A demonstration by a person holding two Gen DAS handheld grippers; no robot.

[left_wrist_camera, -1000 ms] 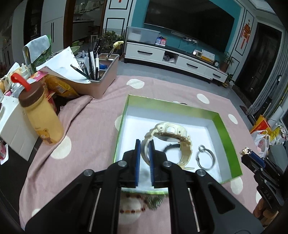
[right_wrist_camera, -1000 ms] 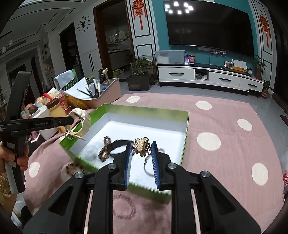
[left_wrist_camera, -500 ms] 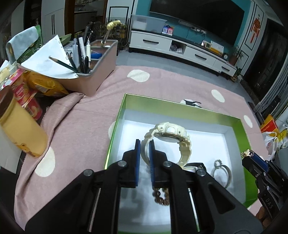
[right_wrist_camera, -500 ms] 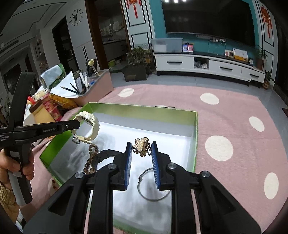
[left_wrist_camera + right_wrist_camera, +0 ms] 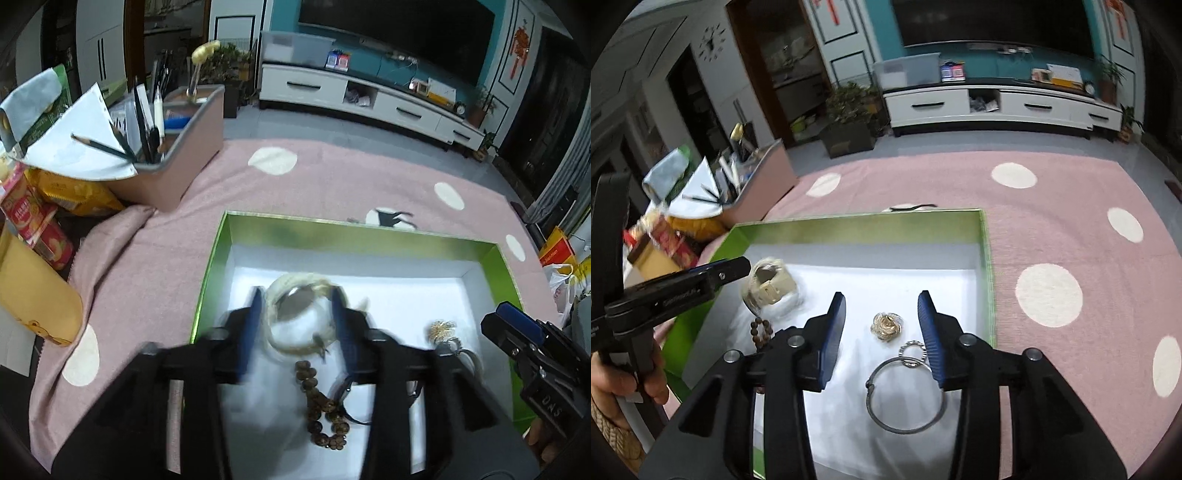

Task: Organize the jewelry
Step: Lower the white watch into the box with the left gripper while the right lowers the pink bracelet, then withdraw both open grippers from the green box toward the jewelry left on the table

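Note:
A green box [image 5: 332,223] with a white floor lies on the pink dotted cloth. My left gripper [image 5: 296,297] hangs over its left half with jaws opening. The cream watch [image 5: 275,334] lies blurred between the pads, which no longer press on it. Below it lies a brown bead bracelet [image 5: 321,406]. My right gripper [image 5: 882,295] is over the right half of the box [image 5: 857,219], jaws opening too. The gold brooch [image 5: 885,325] rests on the floor between its fingers, free of them. A small ring [image 5: 912,353] and a silver bangle [image 5: 905,397] lie just nearer.
A pink organizer [image 5: 177,177] with pens and paper stands at the back left, with snack packs and a yellow bottle [image 5: 33,288] beside it. A person's hand [image 5: 624,380] holds the left gripper's handle. Dotted cloth [image 5: 1071,221] stretches to the right of the box.
Both grippers came forward and down over the box. The left one opened off the watch and the right one off the gold brooch; both pieces now lie on the box floor.

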